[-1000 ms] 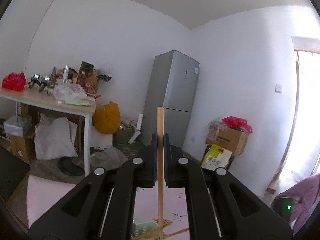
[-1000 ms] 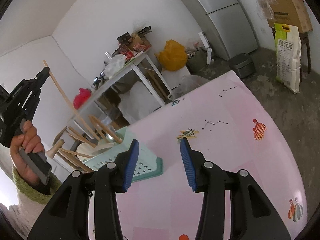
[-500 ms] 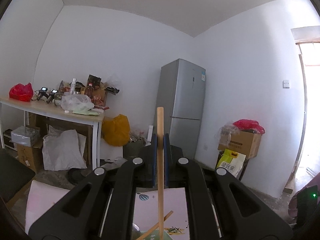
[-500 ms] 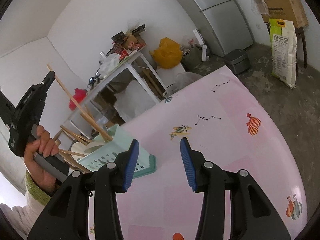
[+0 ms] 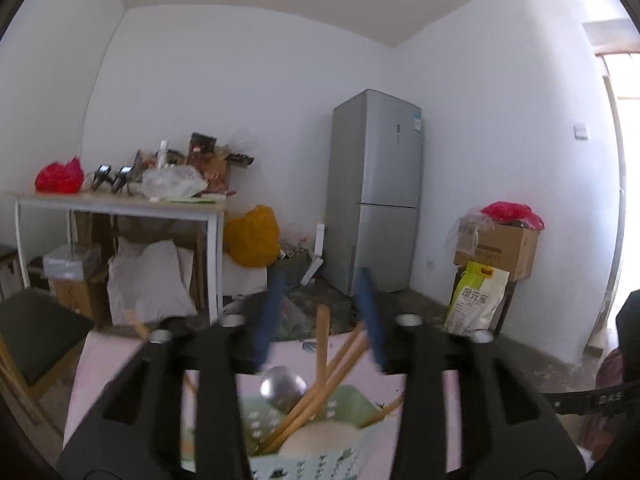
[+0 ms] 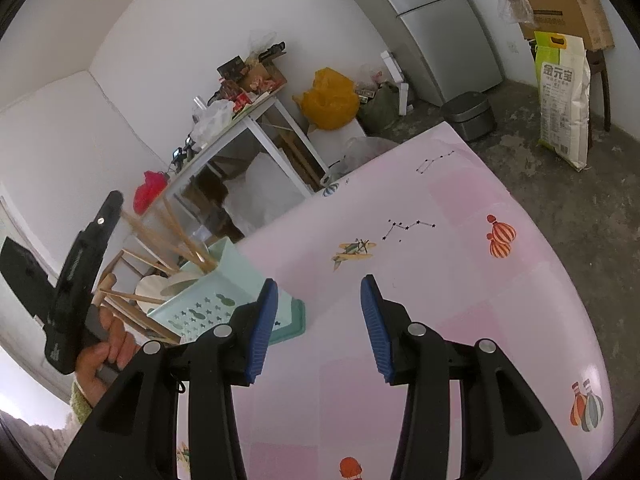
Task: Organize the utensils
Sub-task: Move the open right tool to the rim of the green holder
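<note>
Pink cartoon-print tabletop [image 6: 460, 280] in a white-walled room with grey fridge [image 5: 376, 196]; left hand-held gripper [image 5: 320, 316] opening around nothing, right hand-held gripper [image 6: 320, 320] agape, empty.

White walls [image 5: 248, 92] meet in a corner, where a grey fridge [image 5: 376, 192] stands on the bare concrete floor [image 6: 552, 184]. A cluttered white side table [image 5: 120, 204] lines the back wall beside a yellow bag [image 5: 252, 236]; a cardboard box [image 5: 496, 244] sits right, near bright daylight from a doorway [image 5: 628, 128]
</note>
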The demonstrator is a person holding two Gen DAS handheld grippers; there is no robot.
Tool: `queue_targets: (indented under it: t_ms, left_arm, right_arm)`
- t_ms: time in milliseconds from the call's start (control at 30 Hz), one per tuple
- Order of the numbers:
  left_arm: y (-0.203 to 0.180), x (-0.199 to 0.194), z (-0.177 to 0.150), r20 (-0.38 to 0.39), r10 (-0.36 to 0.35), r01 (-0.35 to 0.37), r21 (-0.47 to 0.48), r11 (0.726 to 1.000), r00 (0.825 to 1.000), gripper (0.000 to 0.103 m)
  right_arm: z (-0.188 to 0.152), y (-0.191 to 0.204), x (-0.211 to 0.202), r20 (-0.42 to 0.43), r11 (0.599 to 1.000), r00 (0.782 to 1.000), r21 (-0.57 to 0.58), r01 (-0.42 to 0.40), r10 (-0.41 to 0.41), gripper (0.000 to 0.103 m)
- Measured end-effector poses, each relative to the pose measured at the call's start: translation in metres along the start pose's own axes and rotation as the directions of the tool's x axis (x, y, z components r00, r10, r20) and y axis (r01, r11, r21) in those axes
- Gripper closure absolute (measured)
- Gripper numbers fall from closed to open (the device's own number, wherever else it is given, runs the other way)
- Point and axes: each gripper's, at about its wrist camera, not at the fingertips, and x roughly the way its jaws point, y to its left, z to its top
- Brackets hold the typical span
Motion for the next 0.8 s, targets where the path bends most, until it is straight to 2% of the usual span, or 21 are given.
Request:
queue_targets:
  t_ms: [233,300,367,467,533,567,667,733,800]
  left_arm:
    - [0.027,-0.056,0.017,0.008,-0.01,0.011,-0.041,0.999,1.0,0.046]
    - [0.038,-0.074,0.016,-0.019,-0.026,0.025,-0.036,0.999,0.999,0.039]
    - [0.048,-0.085,0.011,-0.083,-0.067,0.064,-0.04,0.997,0.994,0.039]
    - [0.072,-0.101,-0.013,-0.202,-0.107,0.092,-0.084,0.992,0.973,0.037]
    - [0.084,-0.101,-0.032,-0.274,-0.085,0.06,-0.096,0.994,0.958,0.036]
    - [0.093,-0.1,-0.046,-0.321,-0.071,0.038,-0.107,0.994,0.944,0.036]
    - [0.113,-0.093,-0.076,-0.383,-0.016,-0.025,-0.102,0.994,0.923,0.036]
    - [0.124,-0.089,-0.087,-0.398,0.007,-0.052,-0.103,0.993,0.917,0.036]
    - [0.133,-0.086,-0.095,-0.403,-0.002,-0.043,-0.104,0.994,0.915,0.036]
  right_arm:
    - [-0.005,0.01,0.004,-0.024,1.0,1.0,-0.014,-0.01,0.01,0.06]
    - [-0.008,0.014,0.009,-0.043,0.999,0.999,-0.029,-0.013,0.012,0.06]
    - [-0.013,0.019,0.018,-0.069,0.998,0.998,-0.058,-0.006,0.002,0.06]
    - [-0.023,0.031,0.041,-0.122,0.991,0.992,-0.135,0.019,-0.036,0.056]
    - [-0.028,0.036,0.052,-0.141,0.985,0.989,-0.174,0.017,-0.043,0.051]
    - [-0.031,0.041,0.058,-0.156,0.981,0.987,-0.195,0.008,-0.04,0.05]
    - [-0.034,0.051,0.067,-0.166,0.976,0.986,-0.218,-0.013,-0.024,0.046]
    - [-0.034,0.049,0.069,-0.158,0.985,0.987,-0.17,-0.019,-0.008,0.045]
    - [-0.032,0.039,0.072,-0.155,0.996,0.987,-0.078,-0.048,0.035,0.045]
